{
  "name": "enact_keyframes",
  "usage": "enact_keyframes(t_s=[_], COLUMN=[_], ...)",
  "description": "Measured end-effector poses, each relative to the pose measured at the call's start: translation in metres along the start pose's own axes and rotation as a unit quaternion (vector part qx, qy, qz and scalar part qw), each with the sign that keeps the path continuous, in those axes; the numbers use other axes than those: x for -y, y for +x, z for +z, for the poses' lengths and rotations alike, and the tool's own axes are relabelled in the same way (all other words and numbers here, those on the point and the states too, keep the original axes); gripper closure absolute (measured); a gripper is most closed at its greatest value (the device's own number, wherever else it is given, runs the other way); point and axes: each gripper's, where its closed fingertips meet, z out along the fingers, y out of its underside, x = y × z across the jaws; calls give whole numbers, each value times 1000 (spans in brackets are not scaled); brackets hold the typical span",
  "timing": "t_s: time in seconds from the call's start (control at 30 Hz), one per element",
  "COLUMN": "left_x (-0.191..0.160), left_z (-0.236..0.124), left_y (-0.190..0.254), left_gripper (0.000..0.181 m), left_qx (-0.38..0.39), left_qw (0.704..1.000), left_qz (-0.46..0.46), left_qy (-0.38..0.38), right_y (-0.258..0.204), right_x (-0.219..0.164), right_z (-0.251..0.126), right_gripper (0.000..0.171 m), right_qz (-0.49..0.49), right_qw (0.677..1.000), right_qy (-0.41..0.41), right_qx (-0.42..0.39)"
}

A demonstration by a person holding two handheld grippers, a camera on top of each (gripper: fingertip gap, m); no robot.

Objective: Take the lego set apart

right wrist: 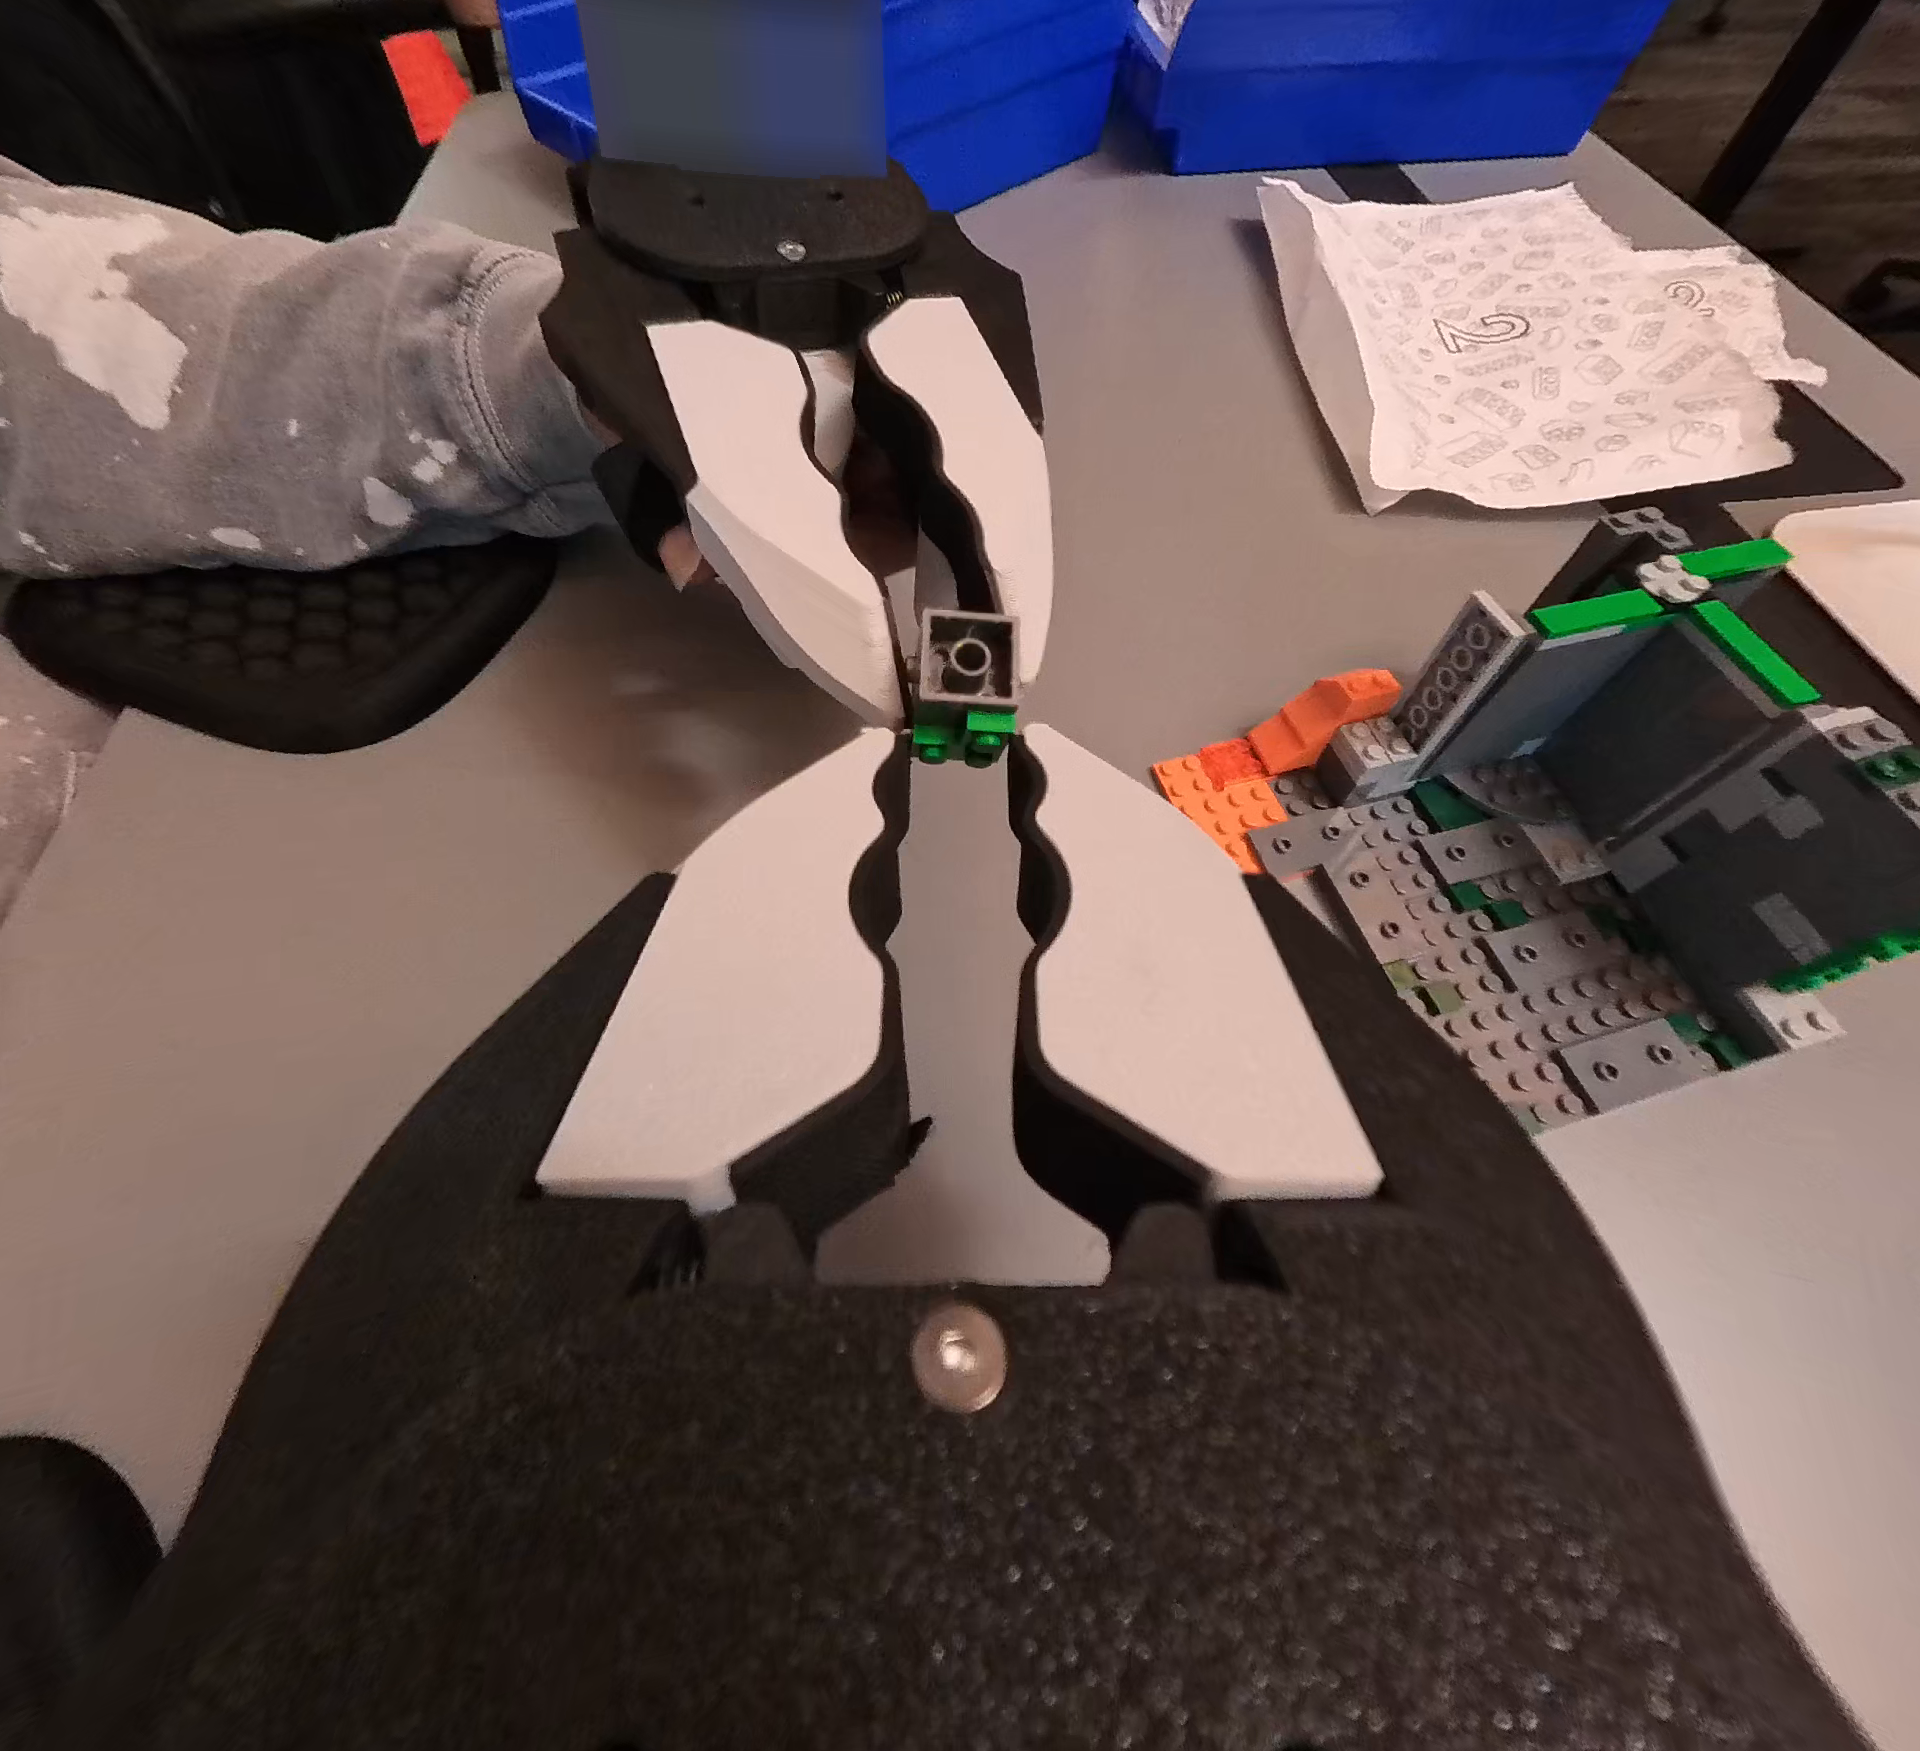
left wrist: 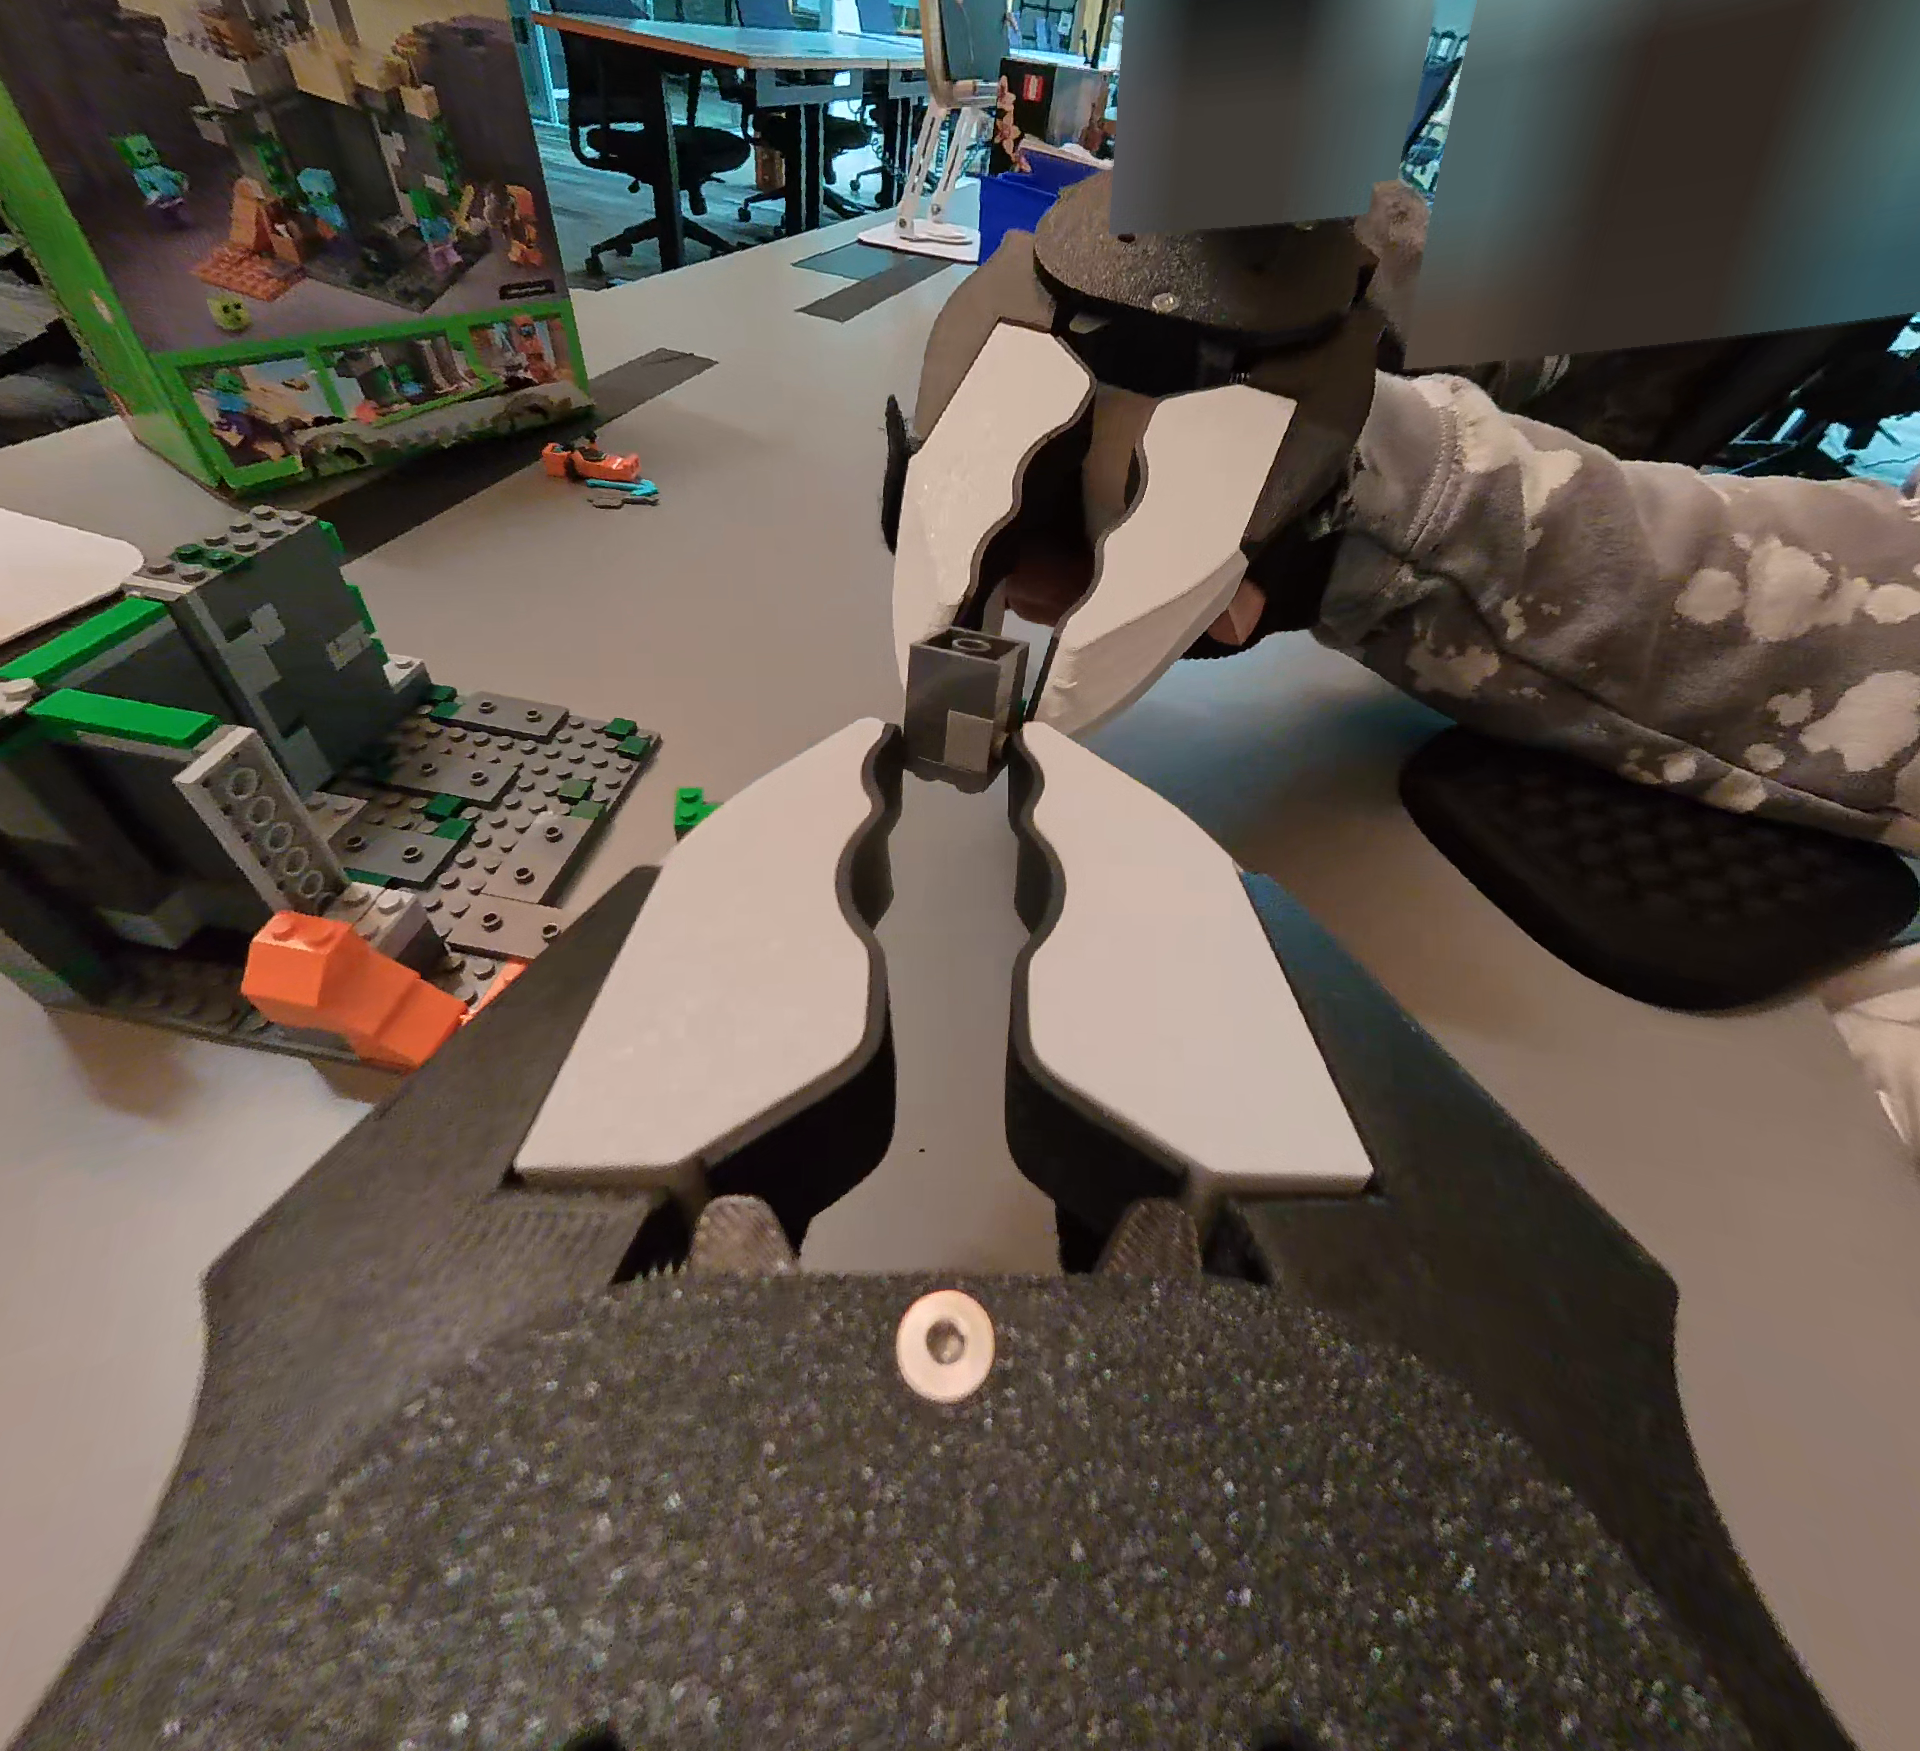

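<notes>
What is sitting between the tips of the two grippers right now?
A small grey brick with a green piece on it, pinched from both ends, clearest in the right wrist view.

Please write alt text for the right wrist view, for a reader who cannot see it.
Two hand-held grippers meet tip to tip above a grey table, the right gripper pinching the green piece and the left gripper the grey brick joined to it. The half-dismantled lego set sits to the right, with blue bins behind.

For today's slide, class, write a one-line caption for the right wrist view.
Two tools pinch a small grey-and-green brick stack between them, above the table, beside the half-dismantled lego set.
</notes>
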Motion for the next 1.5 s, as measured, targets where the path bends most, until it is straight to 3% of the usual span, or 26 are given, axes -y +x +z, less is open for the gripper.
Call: enact_keyframes(t_s=[0.17, 0.33, 0.53, 0.9, 1.17, 1.37, 1.5], left_x=[-6, -18, -23, -18, -20, -17, -21], left_z=[1, 4, 5, -3, -2, -7, -5], left_y=[5, 10, 18, 18, -12, -23, -22], left_gripper=[161, 150, 163, 164, 164, 164, 164], left_qx=[-8, -19, -41, -61, 43, 66, 65], left_qw=[1000, 997, 996, 996, 995, 995, 995], left_qz=[20, 52, 56, 24, 40, 22, 20], left_qy=[-16, -49, -59, -61, -82, -70, -74], right_y=[-5, -12, -19, -21, 5, 13, 21], right_x=[-5, -17, -30, -22, -27, -37, -58], right_z=[0, 3, 5, 10, 9, 7, 2], right_gripper=[155, 155, 155, 155, 155, 155, 155], right_qz=[-18, -37, -41, -35, -24, -8, -12], right_qw=[1000, 998, 995, 996, 995, 994, 986], right_qy=[-17, -48, -82, -60, -98, -107, -156], right_qx=[10, 28, 48, 51, -23, -34, -51])
